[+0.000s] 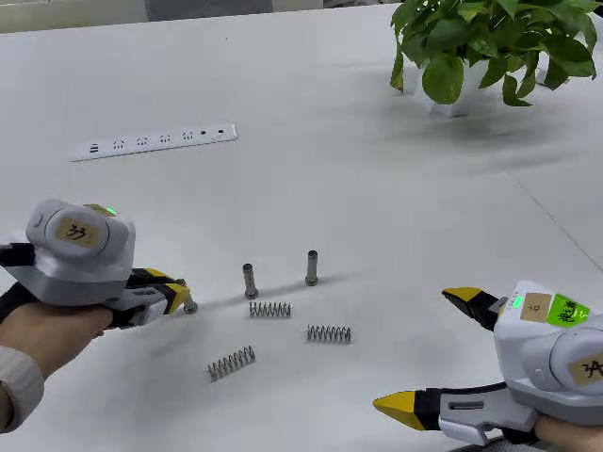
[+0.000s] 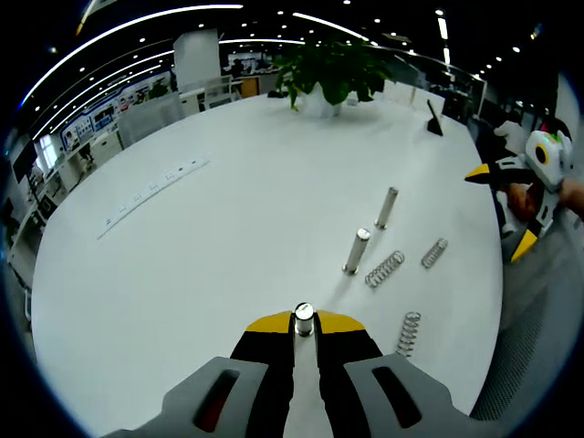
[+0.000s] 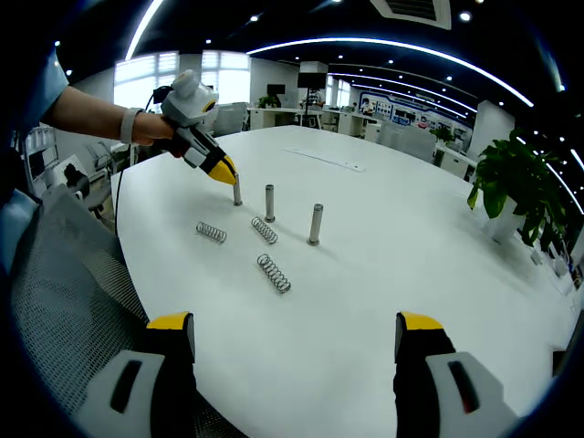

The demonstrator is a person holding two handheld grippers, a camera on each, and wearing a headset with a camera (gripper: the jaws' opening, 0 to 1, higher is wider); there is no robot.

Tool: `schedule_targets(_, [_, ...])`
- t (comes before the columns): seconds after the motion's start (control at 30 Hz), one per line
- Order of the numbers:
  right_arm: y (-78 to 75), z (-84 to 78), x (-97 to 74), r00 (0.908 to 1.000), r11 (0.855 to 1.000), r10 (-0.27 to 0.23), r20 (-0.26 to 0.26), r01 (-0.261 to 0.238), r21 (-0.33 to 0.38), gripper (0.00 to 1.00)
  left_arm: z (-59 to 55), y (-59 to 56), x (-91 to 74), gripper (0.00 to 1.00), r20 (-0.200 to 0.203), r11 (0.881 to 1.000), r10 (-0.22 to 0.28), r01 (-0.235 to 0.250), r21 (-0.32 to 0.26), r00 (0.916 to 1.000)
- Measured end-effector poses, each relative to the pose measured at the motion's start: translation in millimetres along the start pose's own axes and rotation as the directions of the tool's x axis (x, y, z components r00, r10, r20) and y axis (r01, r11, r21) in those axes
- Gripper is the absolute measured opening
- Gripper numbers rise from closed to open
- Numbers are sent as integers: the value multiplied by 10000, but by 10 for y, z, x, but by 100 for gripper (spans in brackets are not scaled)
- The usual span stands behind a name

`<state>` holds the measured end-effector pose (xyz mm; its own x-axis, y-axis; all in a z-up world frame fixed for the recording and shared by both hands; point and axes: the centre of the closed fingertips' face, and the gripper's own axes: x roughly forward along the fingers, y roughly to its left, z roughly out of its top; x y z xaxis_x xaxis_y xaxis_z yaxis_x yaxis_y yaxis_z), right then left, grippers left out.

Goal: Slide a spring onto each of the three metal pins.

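Left gripper clamps an upright pin; the open right gripper, the nearer one, has a flat spring at its 9 o'clock, long axis 3–9.

The left gripper has a rounded grey-white housing with a tan handwritten label and a small green light; its black jaws end in yellow tips. The right gripper looks alike — tan labels plus a bright green sticker. A white ribbed cuff covers the left wrist — a thin dark cable trails from the left gripper
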<state>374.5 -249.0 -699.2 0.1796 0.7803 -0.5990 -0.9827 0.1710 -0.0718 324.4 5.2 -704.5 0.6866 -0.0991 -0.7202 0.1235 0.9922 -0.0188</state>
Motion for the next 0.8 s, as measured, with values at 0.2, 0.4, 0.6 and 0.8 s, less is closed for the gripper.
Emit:
schedule_targets(0.2, [14, 10, 1, 10000, 10000, 19, -1, -19, -15, 92, 4, -5, 4, 8, 52, 10000, 1, -1, 28, 10000])
schedule_targets(0.4, [25, 14, 1, 10000, 10000, 24, -21, -24, -27, 92, 2, -27, -1, 8, 114, 9997, -61, 64, -220, 9999])
schedule_targets(0.6, [25, 9, 6, 10000, 10000, 50, -16, -50, -41, 92, -2, -26, 2, 8, 147, 9999, -64, 66, -116, 9999])
schedule_targets(0.8, [28, 9, 9, 10000, 10000, 56, -26, -56, -42, 92, -5, -33, 7, 8, 128, 9999, -94, 94, -46, 9999])
